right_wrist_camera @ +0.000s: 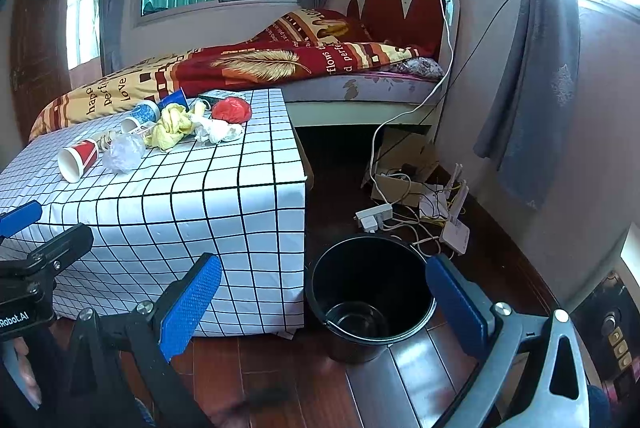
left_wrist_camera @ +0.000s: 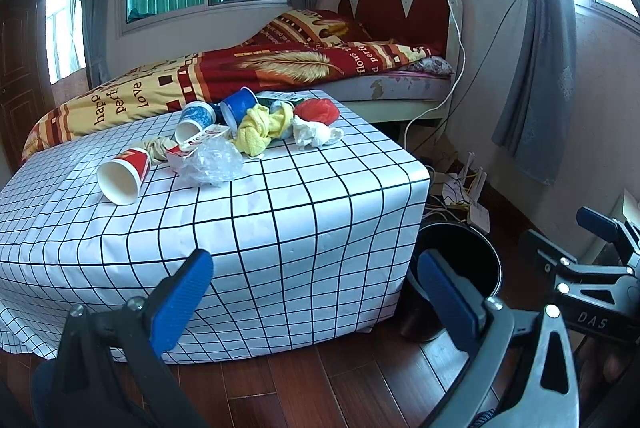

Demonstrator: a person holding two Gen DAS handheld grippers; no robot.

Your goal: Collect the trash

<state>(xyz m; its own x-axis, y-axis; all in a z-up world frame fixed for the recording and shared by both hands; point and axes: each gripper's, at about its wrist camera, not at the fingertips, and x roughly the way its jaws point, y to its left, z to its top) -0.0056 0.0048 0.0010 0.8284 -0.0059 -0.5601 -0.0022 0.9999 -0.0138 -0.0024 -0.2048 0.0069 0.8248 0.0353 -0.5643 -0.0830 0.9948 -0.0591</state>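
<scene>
Left wrist view: left gripper is spread wide, nothing between its blue pads, held low in front of the table with the white grid-pattern cloth. Trash sits in a pile on the tabletop toward the far side: red paper cup on its side, mouth facing the camera; crumpled clear plastic just beside it; small red-and-white carton touching the plastic; blue-patterned paper cup tipped over behind; blue cup next to that; yellow cloth bunched in the middle; white crumpled tissue to its right; red plastic bag at the far corner. Black bin stands on the wood floor by the table's right corner, partly hidden behind the right finger. Right gripper shows at the right edge; can't tell its jaw state from here.

Right wrist view: right gripper is also wide apart and holding nothing, framing the black bin, which looks empty, upright, just right of the table. Same trash pile on the tabletop, well apart from the bin. Part of the left gripper at the left edge. Power strip and white router on the floor beyond the bin, bed behind.
</scene>
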